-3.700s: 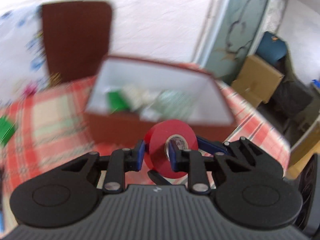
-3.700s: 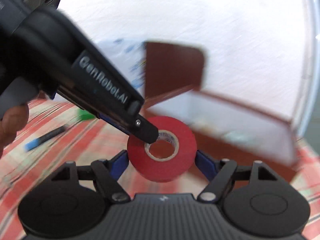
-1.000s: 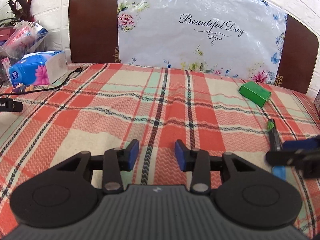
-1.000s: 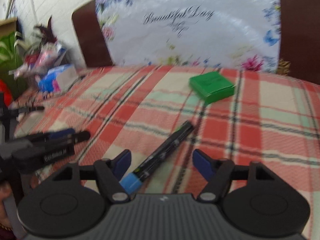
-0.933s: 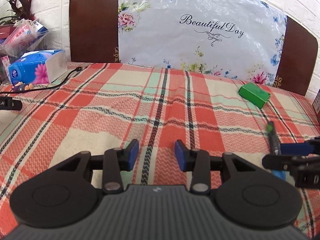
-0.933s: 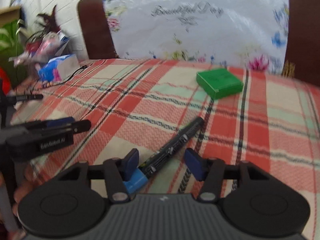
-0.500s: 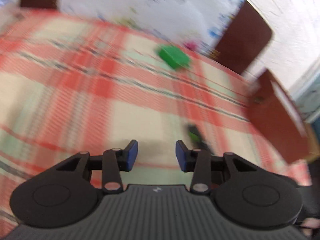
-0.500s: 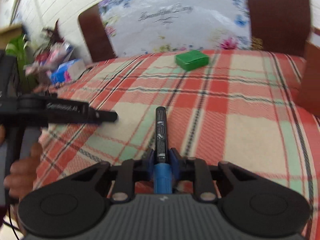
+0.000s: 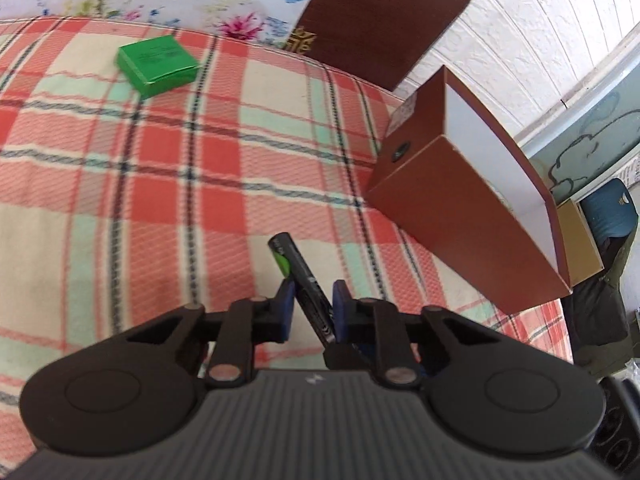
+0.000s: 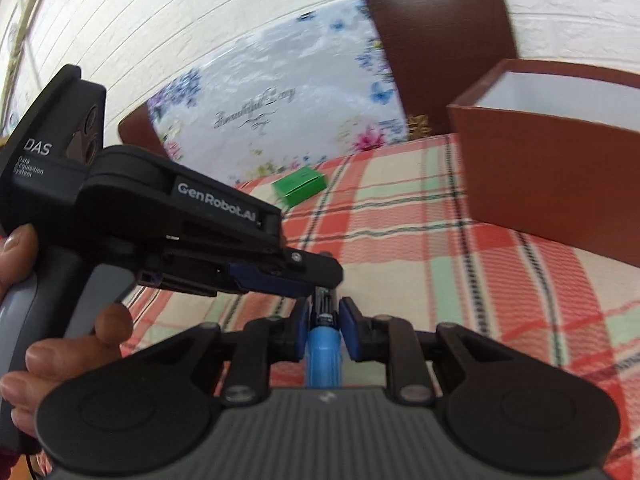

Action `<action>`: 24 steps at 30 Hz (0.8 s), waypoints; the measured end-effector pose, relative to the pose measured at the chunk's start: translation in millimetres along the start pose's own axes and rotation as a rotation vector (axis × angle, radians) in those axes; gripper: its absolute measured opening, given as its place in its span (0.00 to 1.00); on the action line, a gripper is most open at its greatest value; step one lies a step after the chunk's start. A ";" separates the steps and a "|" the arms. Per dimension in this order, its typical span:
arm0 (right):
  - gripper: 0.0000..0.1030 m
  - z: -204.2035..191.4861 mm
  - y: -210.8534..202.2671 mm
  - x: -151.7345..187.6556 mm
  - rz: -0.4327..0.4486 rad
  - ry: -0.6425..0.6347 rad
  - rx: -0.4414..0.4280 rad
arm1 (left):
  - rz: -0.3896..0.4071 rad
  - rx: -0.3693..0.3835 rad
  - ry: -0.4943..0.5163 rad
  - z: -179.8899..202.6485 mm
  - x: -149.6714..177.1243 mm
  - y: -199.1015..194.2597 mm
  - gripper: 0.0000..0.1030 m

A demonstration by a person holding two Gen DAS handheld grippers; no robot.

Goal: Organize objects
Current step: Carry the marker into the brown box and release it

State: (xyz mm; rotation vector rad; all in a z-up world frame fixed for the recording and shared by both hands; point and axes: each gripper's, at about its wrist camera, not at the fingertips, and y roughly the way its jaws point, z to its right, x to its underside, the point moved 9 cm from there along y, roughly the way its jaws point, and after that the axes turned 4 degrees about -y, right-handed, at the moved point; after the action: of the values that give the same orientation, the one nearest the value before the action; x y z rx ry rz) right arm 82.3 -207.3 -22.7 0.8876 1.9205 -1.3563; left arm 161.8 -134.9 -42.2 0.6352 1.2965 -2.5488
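Marker: black marker pen with a blue cap and a green patch [image 9: 301, 280] is up off the checked cloth, between both claws.
Right claw: right gripper [image 10: 325, 326] is clenched on the pen, with its blue pads pressing the pen just past the blue cap [image 10: 322, 354].
Left claw: left gripper [image 9: 313, 312] has its jaws apart around the black end of the same pen. The pen leans against the right blue pad [image 9: 341, 308]; a gap shows by the other pad. It is not squeezing.
Left hand: person's hand [image 10: 36, 344] wraps the grey handle of the left claw, seen from the right camera.
Box: big brown cardboard box with white inside walls [image 9: 460, 192] stands open on the cloth, to the right of the pen and near it.
Green box: small flat green box [image 9: 157, 65] lies far back on the cloth, well apart from the pen.
Cloth: red, cream and mint checked cloth [image 9: 160, 200] covers the table.
Behind: dark brown chair back [image 9: 380, 16] and a white flowery sheet [image 10: 288, 92] stand at the far edge.
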 end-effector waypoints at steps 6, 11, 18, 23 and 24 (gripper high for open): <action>0.18 36.6 2.0 3.0 -0.005 0.064 0.037 | -0.035 -0.026 0.053 27.5 0.4 26.6 0.20; 0.17 45.8 16.6 15.7 -0.082 -0.024 0.116 | -0.091 -0.133 0.112 22.4 16.7 40.3 0.33; 0.19 42.3 15.8 19.7 -0.093 -0.062 0.074 | -0.127 -0.133 0.164 38.2 27.6 56.4 0.26; 0.19 55.9 -6.4 -7.3 -0.001 0.035 0.056 | -0.061 -0.038 0.193 79.3 0.4 32.9 0.24; 0.19 55.7 -13.3 -17.9 0.035 0.014 0.077 | -0.035 -0.013 0.213 93.6 -10.3 26.1 0.24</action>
State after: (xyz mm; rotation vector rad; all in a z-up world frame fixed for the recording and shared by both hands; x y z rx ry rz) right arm 87.9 -266.8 -17.1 0.9652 1.8654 -1.4147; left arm 154.5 -226.0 -7.4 0.9101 1.4004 -2.5548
